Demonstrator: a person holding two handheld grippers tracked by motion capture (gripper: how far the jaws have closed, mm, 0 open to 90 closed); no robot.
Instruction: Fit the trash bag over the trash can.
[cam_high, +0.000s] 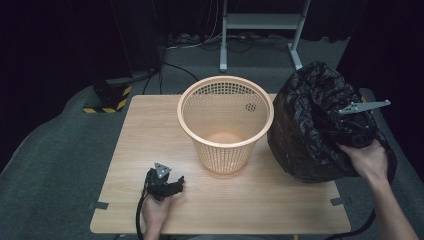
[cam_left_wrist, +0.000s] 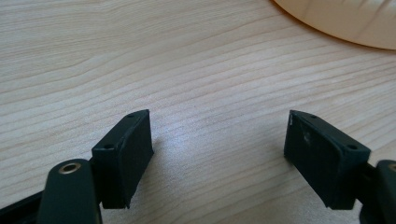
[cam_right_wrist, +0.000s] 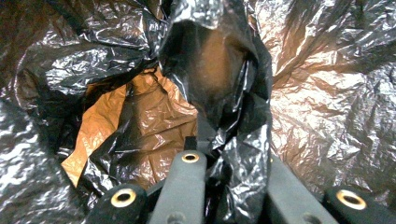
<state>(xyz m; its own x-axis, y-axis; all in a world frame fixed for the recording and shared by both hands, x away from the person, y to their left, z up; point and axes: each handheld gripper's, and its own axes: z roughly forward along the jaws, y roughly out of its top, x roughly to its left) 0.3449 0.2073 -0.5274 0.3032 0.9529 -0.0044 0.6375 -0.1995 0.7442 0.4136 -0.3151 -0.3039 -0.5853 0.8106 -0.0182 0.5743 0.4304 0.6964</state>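
An orange mesh basket (cam_high: 225, 150) stands upright in the middle of the wooden table (cam_high: 145, 135). To its right a crumpled black plastic bag (cam_high: 307, 125) rests on the table's right part. My right gripper (cam_high: 356, 134) is held at the bag's right side, shut on a fold of the bag. In the right gripper view the gripper (cam_right_wrist: 233, 161) pinches shiny black plastic (cam_right_wrist: 322, 93) between its jaws. My left gripper (cam_high: 172, 184) sits low on the table, in front and left of the basket. Its jaws (cam_left_wrist: 219, 135) stand open over bare wood, with the basket's base (cam_left_wrist: 345, 18) just beyond.
A white metal frame (cam_high: 260, 22) stands on the grey floor behind the table. A yellow-and-black striped base (cam_high: 107, 102) and cables lie at the back left. The bag hangs over the table's right edge (cam_high: 345, 200).
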